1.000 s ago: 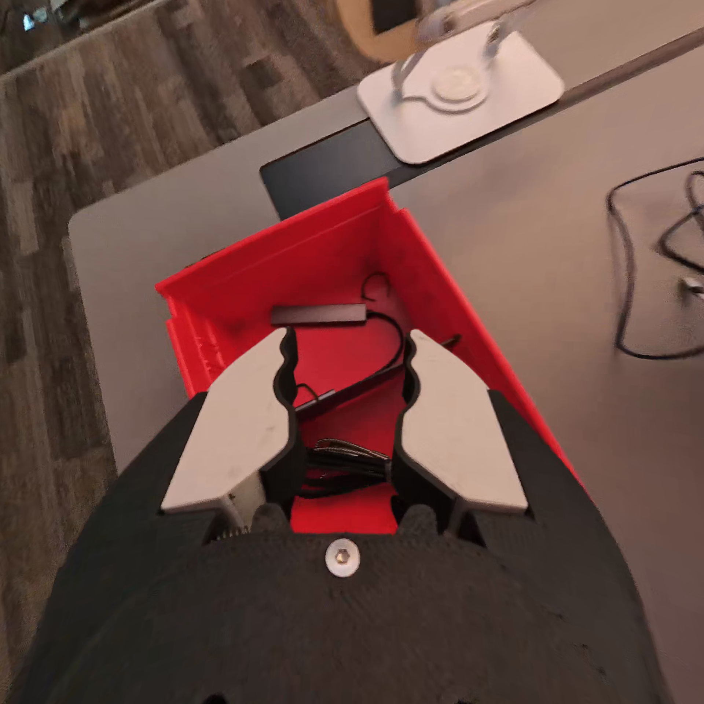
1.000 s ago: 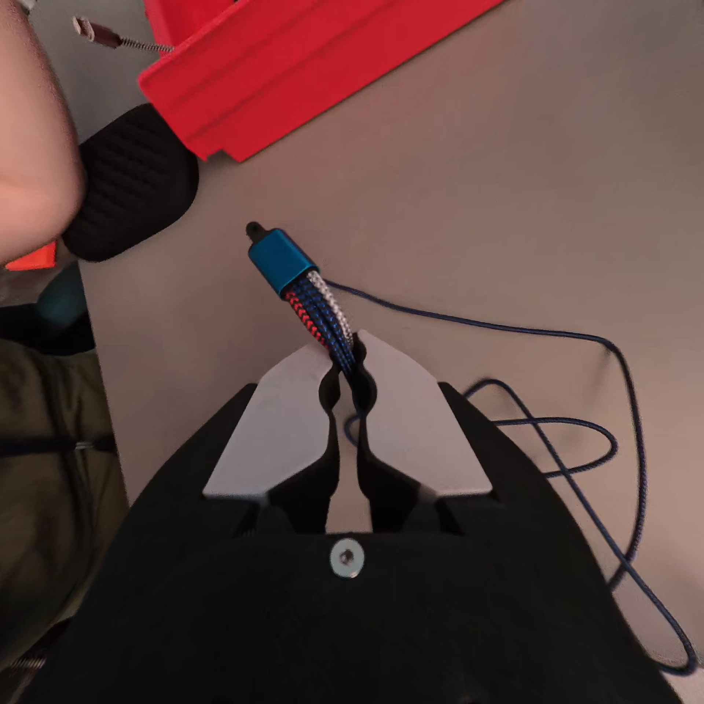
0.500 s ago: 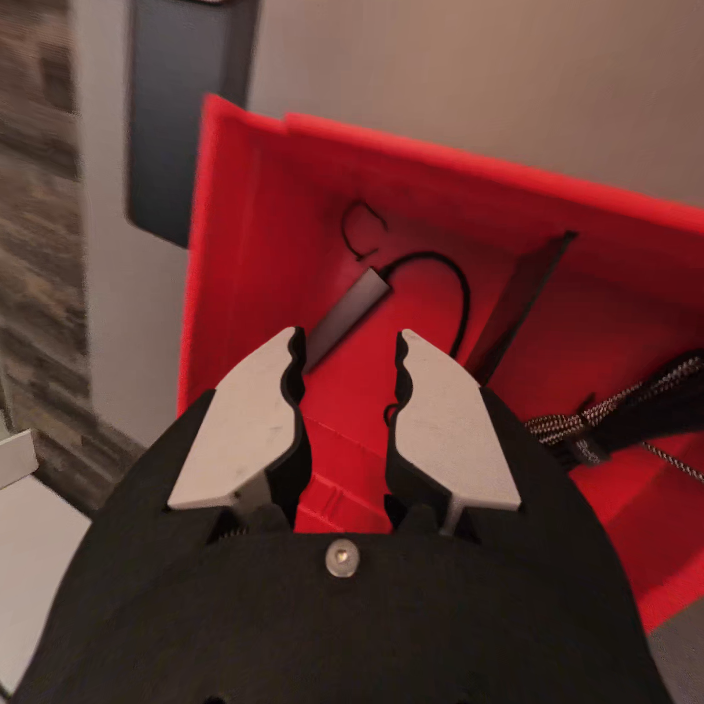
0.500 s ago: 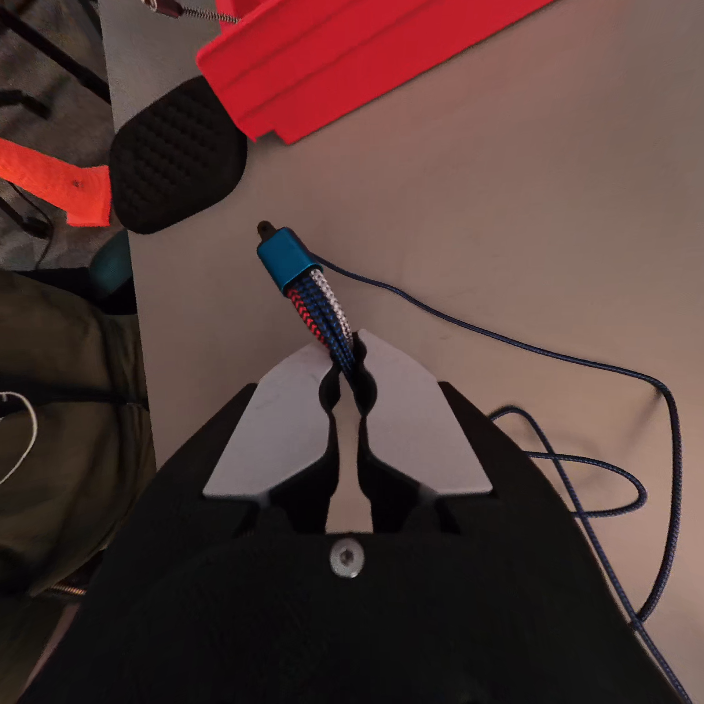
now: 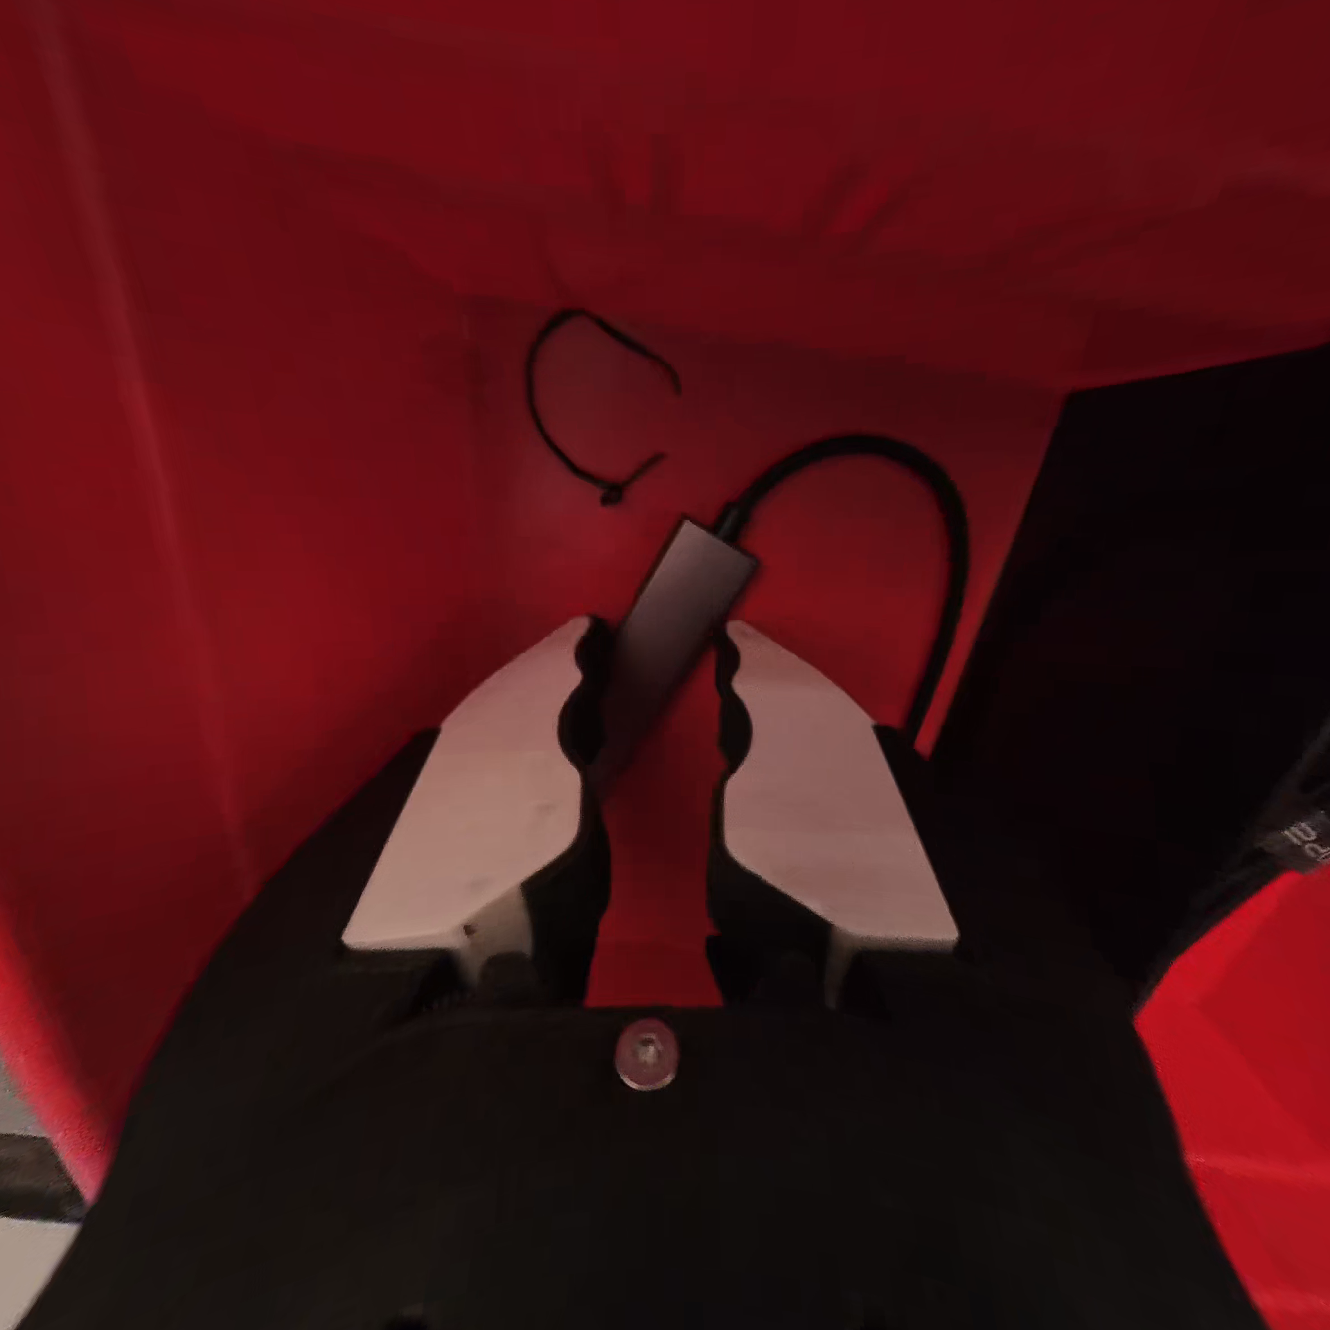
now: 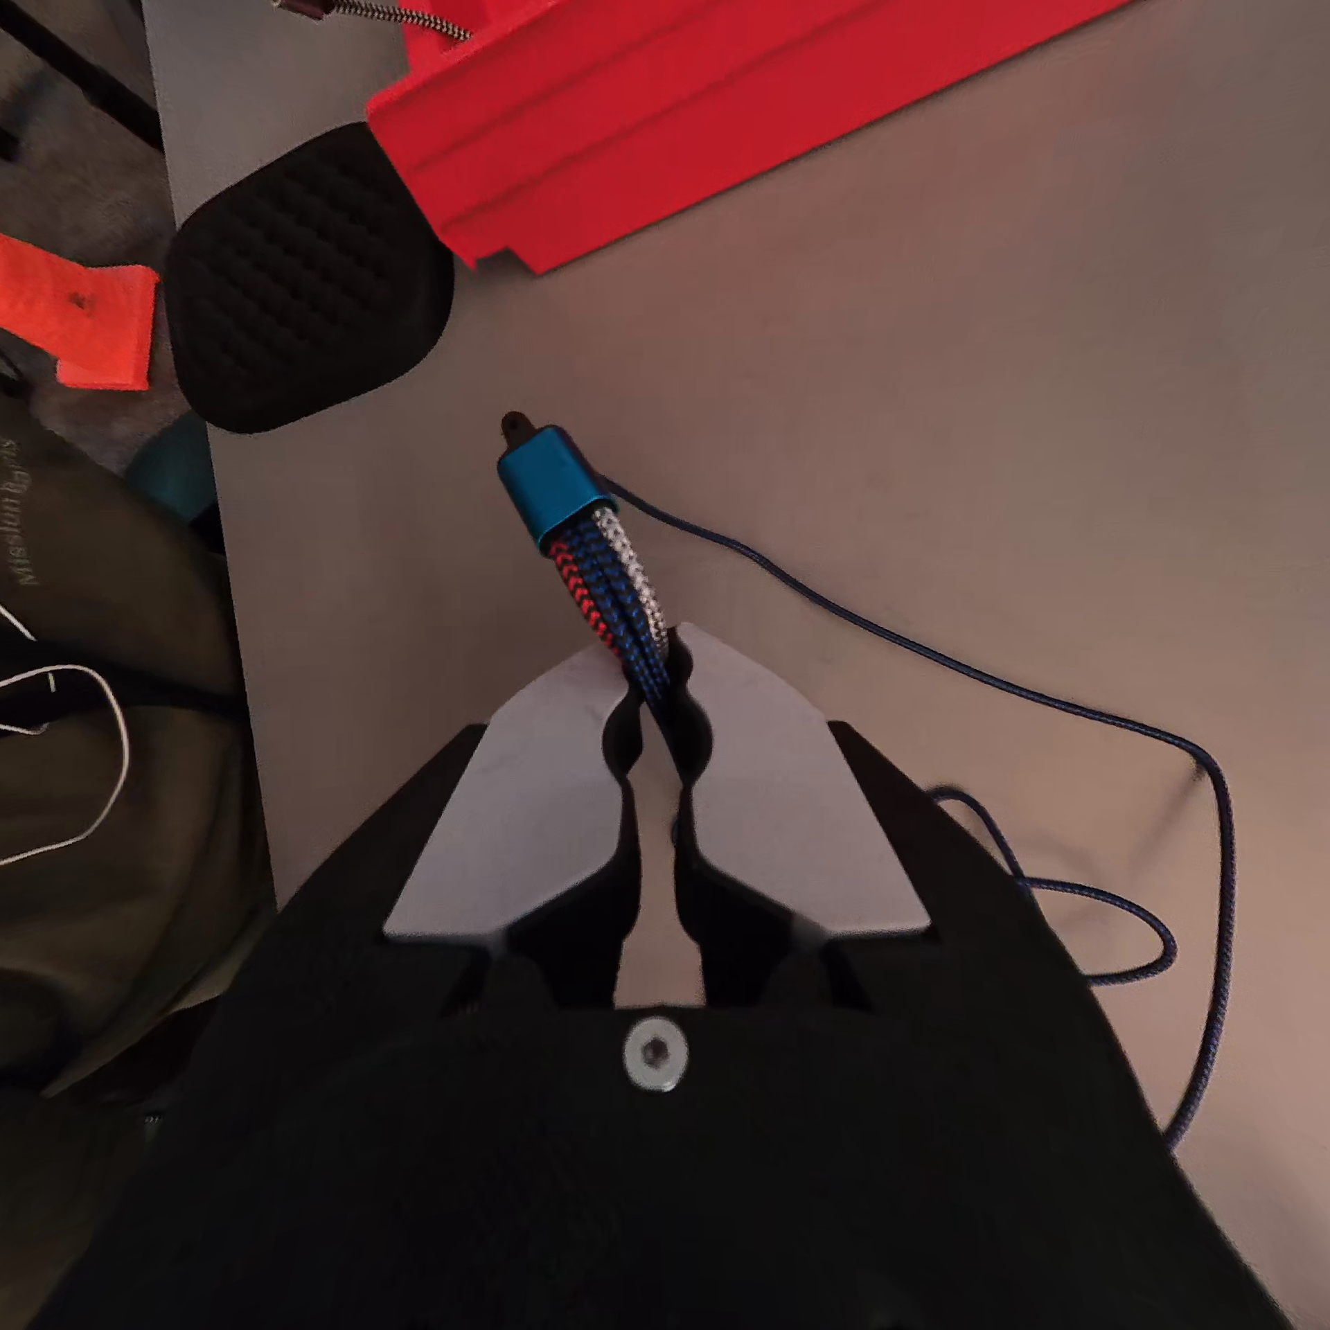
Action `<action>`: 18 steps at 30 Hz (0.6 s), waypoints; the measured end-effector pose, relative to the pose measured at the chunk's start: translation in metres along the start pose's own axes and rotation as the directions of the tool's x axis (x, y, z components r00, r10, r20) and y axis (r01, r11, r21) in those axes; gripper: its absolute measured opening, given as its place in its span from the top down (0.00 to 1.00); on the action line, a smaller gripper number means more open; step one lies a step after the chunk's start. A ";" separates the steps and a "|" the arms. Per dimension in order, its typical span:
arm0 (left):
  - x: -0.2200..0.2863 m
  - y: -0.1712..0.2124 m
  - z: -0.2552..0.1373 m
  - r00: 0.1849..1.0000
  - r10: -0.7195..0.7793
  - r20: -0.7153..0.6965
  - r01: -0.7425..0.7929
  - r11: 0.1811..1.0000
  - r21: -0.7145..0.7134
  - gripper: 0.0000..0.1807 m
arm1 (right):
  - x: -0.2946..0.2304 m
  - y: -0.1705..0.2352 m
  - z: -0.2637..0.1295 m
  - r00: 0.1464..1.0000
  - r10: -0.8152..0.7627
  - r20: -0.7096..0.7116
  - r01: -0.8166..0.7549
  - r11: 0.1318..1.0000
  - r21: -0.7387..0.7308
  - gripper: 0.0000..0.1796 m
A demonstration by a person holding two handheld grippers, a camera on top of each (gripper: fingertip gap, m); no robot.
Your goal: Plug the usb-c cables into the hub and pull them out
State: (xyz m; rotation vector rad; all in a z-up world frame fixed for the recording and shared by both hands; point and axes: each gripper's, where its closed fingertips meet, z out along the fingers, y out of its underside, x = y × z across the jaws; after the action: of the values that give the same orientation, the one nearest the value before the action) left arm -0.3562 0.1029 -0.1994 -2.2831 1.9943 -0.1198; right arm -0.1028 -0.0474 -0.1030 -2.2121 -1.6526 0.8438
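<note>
In the left wrist view my left gripper (image 5: pixel 658 633) is deep inside the red bin (image 5: pixel 288 432). Its jaws stand apart around the dark grey hub (image 5: pixel 676 597), which lies slanted on the bin floor between the fingertips. The hub's short black lead (image 5: pixel 928 489) arches off to the right. In the right wrist view my right gripper (image 6: pixel 648 640) is shut on a braided cable bundle (image 6: pixel 612 583) of blue, red and white strands. The bundle ends in a blue metal sleeve (image 6: pixel 550 482) that points up and left above the grey table (image 6: pixel 935 432).
A black zip tie (image 5: pixel 576 403) lies beyond the hub and a dark flat piece (image 5: pixel 1151 576) leans at the right. Outside, the bin's wall (image 6: pixel 720 108) is up ahead, with the left gripper's black handle (image 6: pixel 302 281) beside it. A thin blue cable (image 6: pixel 1079 720) loops rightward. About 30 cm separates my left fingertips from my right. My left gripper is the nearer one to the black zip tie (image 5: pixel 576 403): about 5 cm, against 30 cm.
My left gripper went down into the bin until the hub lay between its fingers, and the jaws narrowed somewhat. My right gripper kept its hold on the cable bundle and barely moved.
</note>
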 end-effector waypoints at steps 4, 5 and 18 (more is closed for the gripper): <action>-0.001 0.006 -0.007 0.998 -0.043 0.046 0.043 0.999 0.001 0.85 | -0.002 0.000 0.003 1.000 -0.007 0.011 0.007 1.000 -0.014 0.98; -0.002 0.008 -0.013 0.996 -0.054 0.069 0.054 0.999 0.006 0.85 | -0.001 0.000 0.003 1.000 -0.006 0.012 0.006 1.000 -0.011 0.98; 0.051 -0.050 -0.194 0.895 -0.222 0.386 0.088 0.938 0.335 0.87 | 0.020 0.003 -0.017 0.997 0.043 -0.066 -0.041 0.999 0.035 0.98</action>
State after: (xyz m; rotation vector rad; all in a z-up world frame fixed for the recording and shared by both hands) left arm -0.3256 0.0529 -0.0008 -2.0509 1.4611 0.0416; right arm -0.0867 -0.0274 -0.0975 -2.2344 -1.5559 0.7931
